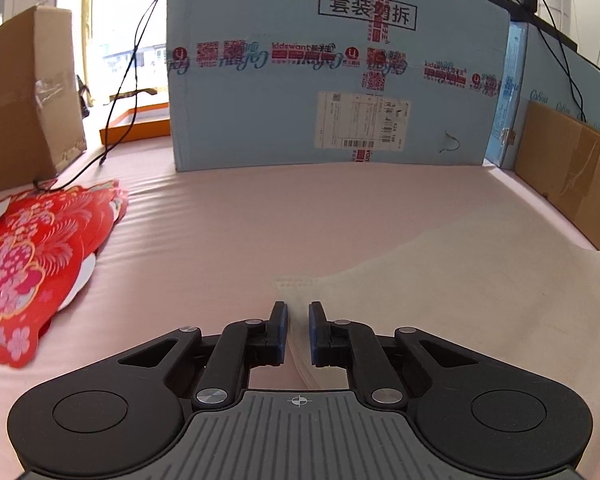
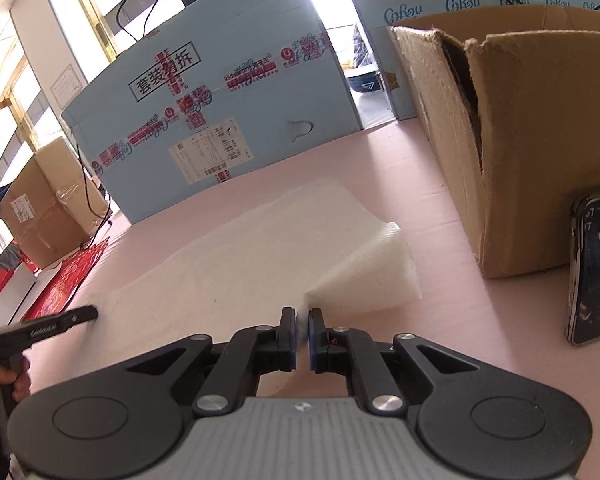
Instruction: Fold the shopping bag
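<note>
Pink tabletop, blue carton at back. White shopping bag lies flat in front of the carton. Right gripper pinches a turned-up corner; left gripper, jaws narrow, pinches the opposite edge. Judged: first fold begun, most folding remains.

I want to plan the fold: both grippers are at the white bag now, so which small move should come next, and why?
Probably carry the right gripper toward the left gripper, folding the shopping bag over. The right one already pinches a lifted corner; the left one's jaws stand narrow around the opposite edge.
</note>
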The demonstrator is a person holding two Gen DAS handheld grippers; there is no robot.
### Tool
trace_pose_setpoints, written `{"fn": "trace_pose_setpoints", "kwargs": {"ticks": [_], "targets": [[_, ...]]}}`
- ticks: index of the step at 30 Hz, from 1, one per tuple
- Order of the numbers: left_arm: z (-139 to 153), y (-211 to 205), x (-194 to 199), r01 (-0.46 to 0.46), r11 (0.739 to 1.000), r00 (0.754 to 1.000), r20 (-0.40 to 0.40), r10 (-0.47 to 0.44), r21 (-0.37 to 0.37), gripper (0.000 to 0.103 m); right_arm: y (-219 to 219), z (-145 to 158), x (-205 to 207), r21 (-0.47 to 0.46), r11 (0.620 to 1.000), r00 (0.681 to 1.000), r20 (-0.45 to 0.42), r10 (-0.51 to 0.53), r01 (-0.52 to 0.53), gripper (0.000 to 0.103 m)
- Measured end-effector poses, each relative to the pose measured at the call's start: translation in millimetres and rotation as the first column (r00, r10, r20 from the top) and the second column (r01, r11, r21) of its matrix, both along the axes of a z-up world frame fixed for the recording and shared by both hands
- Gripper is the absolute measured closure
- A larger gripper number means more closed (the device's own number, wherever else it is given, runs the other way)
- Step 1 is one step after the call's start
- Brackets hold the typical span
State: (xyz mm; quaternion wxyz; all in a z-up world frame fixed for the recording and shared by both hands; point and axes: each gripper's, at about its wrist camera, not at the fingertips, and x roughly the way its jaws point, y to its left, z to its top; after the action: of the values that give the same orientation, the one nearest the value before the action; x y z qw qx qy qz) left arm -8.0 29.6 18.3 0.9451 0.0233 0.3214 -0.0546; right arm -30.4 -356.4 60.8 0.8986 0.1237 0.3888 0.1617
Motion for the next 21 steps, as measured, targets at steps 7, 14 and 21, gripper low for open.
{"fn": "trace_pose_setpoints", "kwargs": {"ticks": [7,14,21], "targets": [[-4,-6,42,0.032,0.992,0.999,0.007,-0.033,0.126,0.093,1,11,-21,-0.024,0.994,0.994,-0.023,0.108,-0.109,0.062],[20,-23,23,-0.049,0.96,0.988,0.152,0.007,0.276,0.053,-29,37,-41,-0.266,0.961,0.996,0.074,-0.053,0.071,0.048],[28,-99,-69,0.241,0.927,0.927,0.213,-0.307,0.288,0.021,2,34,-32,-0.259,0.964,0.991,0.1,0.086,-0.057,0.047]]}}
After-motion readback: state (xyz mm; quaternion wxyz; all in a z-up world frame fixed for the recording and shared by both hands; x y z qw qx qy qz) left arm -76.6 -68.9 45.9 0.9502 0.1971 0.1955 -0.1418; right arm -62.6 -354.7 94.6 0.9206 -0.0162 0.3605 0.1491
